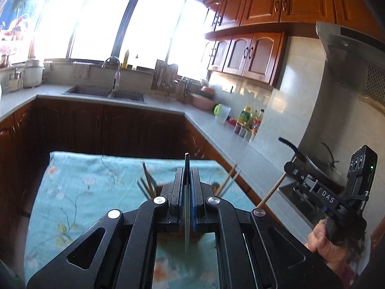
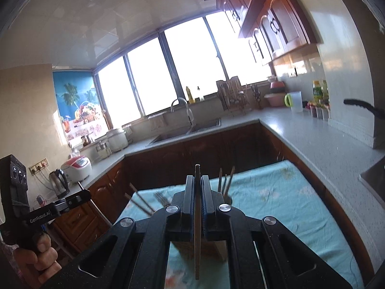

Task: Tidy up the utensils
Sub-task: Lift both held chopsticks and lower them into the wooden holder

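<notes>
1. The left tool (image 1: 187, 168) was seen closed tight on a thin, pale, metal-looking utensil (image 1: 186, 216) held edge-on, its dark tip standing just past the fingertips.
2. The right tool (image 2: 197, 180) was likewise clamped on a slim wooden chopstick (image 2: 197, 228); in the left view that light wooden stick (image 1: 274, 187) was seen slanting down from it.
3. Both tools were held above the table covered by a turquoise floral cloth (image 1: 79, 192).
4. Beyond the fingers, wooden chopsticks (image 2: 226, 180) stood upright in a dark holder (image 2: 227, 200), largely hidden; another bundle of sticks (image 1: 148, 183) leaned apart from it.
5. The step in hand was judged to be the carrying of each piece to its holder.
6. It was judged best that each piece be kept vertical, lined up over the opening, lowered slowly, and released only once inside.
7. Both pieces were thin, so slipping or pivoting in the grip was considered the main risk.
</notes>
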### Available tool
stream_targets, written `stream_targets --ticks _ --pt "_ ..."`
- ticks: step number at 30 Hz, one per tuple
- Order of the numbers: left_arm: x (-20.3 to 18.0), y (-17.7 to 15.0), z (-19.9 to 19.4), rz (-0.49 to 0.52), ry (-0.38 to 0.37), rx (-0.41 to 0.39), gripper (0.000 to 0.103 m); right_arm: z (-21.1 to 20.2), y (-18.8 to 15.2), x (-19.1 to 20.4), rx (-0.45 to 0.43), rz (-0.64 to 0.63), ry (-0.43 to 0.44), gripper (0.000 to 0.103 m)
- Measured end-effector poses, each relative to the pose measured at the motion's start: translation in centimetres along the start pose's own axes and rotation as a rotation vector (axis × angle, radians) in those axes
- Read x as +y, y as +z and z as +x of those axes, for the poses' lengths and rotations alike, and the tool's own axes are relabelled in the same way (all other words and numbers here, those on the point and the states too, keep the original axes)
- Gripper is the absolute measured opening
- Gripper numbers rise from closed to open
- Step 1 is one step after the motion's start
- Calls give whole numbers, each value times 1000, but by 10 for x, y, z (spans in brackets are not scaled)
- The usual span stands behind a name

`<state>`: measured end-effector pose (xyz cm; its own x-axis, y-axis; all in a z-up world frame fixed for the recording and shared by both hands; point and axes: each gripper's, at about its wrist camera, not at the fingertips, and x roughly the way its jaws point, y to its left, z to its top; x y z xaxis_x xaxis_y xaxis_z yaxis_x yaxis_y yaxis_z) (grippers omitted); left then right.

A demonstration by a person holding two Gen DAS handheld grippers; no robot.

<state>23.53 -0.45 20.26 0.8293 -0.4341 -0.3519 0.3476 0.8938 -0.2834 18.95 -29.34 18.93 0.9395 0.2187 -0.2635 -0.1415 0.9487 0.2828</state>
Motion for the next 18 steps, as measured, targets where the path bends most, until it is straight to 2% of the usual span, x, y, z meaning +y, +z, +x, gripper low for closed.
stream_targets --ticks 6,9,13,18 --pt "2 31 27 18 44 -62 4 27 30 5 -78 -6 -13 5" --pt "5 33 43 16 65 -75 4 40 35 4 -94 -10 -20 5" --pt "11 24 66 -2 86 -54 4 56 29 2 -108 -16 -36 5" --pt "16 1 87 -10 105 -11 4 66 5 0 -94 -22 -49 5"
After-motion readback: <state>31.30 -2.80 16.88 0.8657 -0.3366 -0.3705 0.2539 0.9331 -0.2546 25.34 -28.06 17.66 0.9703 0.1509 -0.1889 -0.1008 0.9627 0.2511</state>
